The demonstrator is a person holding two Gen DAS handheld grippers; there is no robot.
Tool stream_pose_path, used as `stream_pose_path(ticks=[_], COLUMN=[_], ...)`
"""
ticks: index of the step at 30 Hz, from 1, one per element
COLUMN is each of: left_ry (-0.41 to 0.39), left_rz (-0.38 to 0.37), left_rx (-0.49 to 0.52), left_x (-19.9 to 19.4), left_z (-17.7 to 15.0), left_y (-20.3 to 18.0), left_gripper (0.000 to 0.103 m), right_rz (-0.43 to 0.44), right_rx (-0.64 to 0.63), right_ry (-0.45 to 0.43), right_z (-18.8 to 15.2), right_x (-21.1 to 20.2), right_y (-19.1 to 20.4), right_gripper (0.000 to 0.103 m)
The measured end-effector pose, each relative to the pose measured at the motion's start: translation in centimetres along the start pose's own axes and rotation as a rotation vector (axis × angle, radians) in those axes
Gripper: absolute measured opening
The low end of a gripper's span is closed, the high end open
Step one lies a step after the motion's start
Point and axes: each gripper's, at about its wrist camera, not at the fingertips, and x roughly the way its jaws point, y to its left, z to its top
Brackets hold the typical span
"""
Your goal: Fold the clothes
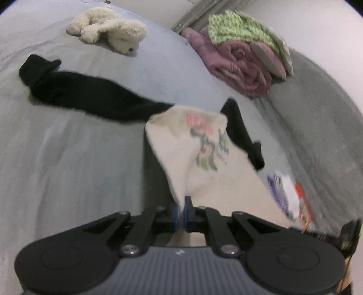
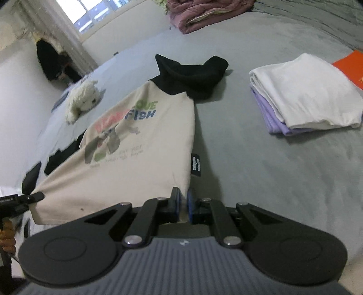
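My left gripper (image 1: 181,212) & right gripper (image 2: 183,205): matt black plastic, shiny metal screws. Shirt (image 2: 140,145): soft matt cloth, sleeves black knit, probably (blurry). Bedsheet (image 2: 261,158) smooth matt fabric. Plush toy (image 1: 109,28) fuzzy.

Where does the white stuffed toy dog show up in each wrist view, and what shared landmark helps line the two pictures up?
Left wrist: the stuffed toy dog lies at top left on the grey bed, beyond the black sleeve.
Right wrist: the dog lies at left of centre, beside the cream shirt.
Shared landmark: the folded purple blanket at the far side.
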Motion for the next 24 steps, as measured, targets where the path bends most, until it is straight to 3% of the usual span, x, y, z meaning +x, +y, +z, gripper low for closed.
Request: stream_pose_path(ticks=[6, 11, 14, 17, 20, 24], left_ry=[0.081, 0.073, 0.078, 0.081, 0.068, 0.038], left_rz=[0.081, 0.068, 0.080, 0.098, 0.123, 0.151], left_rx=[0.045, 0.099, 0.103, 0.101, 0.098, 0.099], left_x=[0.8, -0.2, 0.1, 0.4, 0.3, 0.0], left_z=[-3.5, -4.5, -4.0, -3.2, -2.4, -1.6], left_y=[0.8, 0.3, 0.7, 1.3, 1.9, 2.3], left_gripper=[0.005, 0.005, 0.005, 0.007, 0.013, 0.019], right_rz=[-0.080, -0.091, -0.137, -0.127, -0.147, -0.101], right_rx=[-0.115, -0.154, -0.226, -0.222, -0.245, -0.264], right_ry=[0.094, 0.082, 0.092, 0.089, 0.050, 0.028], right_z=[-1.6, -1.9, -2.1, -1.4, -0.3, 1.3], right_x=[0.3, -0.7, -0.7, -0.2, 0.1, 1.1], right_y=[0.7, 0.7, 0.7, 0.6, 1.2, 2.0], right_gripper=[0.009, 0.009, 0.010, 0.012, 0.015, 0.016])
